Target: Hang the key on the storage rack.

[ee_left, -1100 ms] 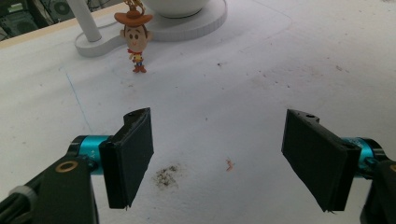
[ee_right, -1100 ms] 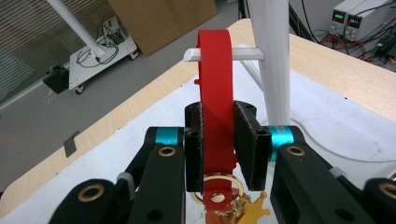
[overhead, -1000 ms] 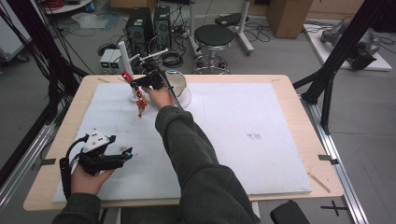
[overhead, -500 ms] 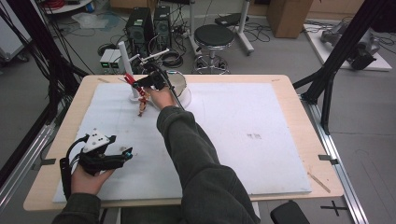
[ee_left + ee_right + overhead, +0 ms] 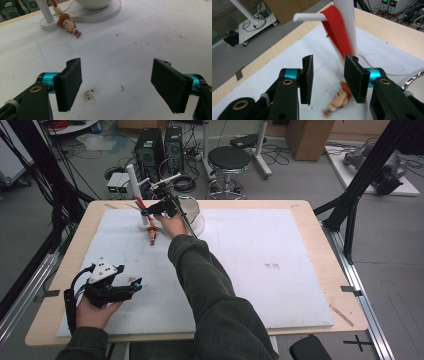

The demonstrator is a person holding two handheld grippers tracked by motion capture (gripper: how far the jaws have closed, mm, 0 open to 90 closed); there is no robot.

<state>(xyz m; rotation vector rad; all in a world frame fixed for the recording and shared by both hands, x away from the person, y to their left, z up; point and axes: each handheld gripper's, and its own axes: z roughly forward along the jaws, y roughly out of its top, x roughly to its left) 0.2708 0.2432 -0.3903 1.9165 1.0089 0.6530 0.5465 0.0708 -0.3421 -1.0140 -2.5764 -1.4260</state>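
Note:
A small cowboy doll [image 5: 151, 235] hangs by a red strap [image 5: 141, 203] from the peg of a white stand [image 5: 133, 177] at the table's far left. In the right gripper view the strap [image 5: 335, 30] drops from the white peg [image 5: 309, 17] just beyond the jaws, and the blurred doll [image 5: 338, 100] dangles below them. My right gripper [image 5: 148, 212] [image 5: 328, 80] is at the stand; its jaws have just been opening and stand apart with nothing pressed between them. My left gripper [image 5: 137, 283] [image 5: 117, 90] rests wide open over the white mat near the front left, with the doll [image 5: 68, 23] far ahead of it.
A bowl [image 5: 192, 209] on a round white base sits just right of the stand. The white mat [image 5: 260, 255] covers most of the wooden table [image 5: 315, 220]. A stool, computers and cables stand on the floor beyond the far edge.
Both hands stay where they were, and the doll still hangs by the stand. Nothing has visibly shifted in the high view.

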